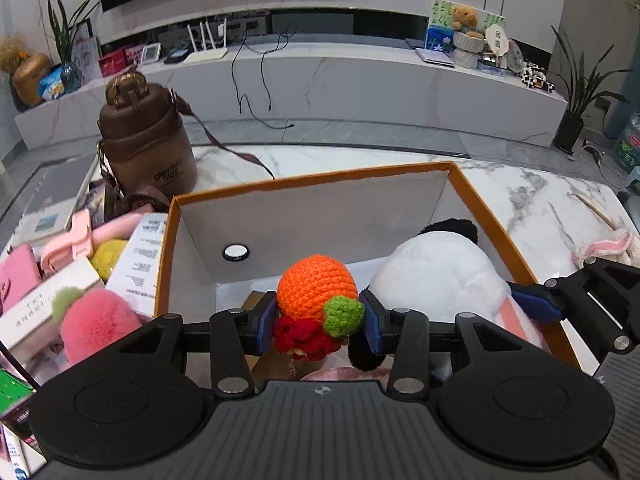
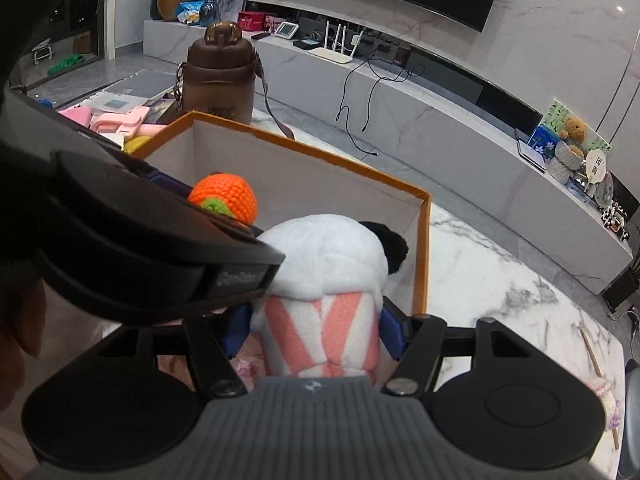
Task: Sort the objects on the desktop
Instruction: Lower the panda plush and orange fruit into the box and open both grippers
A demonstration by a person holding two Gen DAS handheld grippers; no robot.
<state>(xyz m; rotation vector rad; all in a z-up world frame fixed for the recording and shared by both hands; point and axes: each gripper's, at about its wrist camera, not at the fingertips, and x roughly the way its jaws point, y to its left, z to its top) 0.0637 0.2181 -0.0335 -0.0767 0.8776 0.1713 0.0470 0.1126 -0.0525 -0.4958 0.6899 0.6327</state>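
My left gripper point(image 1: 318, 320) is shut on an orange crocheted toy point(image 1: 316, 286) with a green and red tuft, held over the orange-rimmed cardboard box point(image 1: 320, 174). My right gripper point(image 2: 314, 330) is shut on a white plush panda point(image 2: 324, 264) with a pink-striped body, held inside the same box point(image 2: 304, 148). The panda point(image 1: 436, 272) sits right of the orange toy in the left wrist view, with the right gripper's blue finger point(image 1: 532, 300) against it. The orange toy point(image 2: 224, 196) and the left gripper's body show at the left of the right wrist view.
A brown bottle with a strap point(image 1: 146, 140) stands behind the box on the marble table point(image 1: 540, 200). Left of the box lie a pink fluffy ball point(image 1: 98, 324), white cartons point(image 1: 140, 260), pink items and a yellow ball. A pink knitted piece point(image 1: 604, 248) and a stick lie at right.
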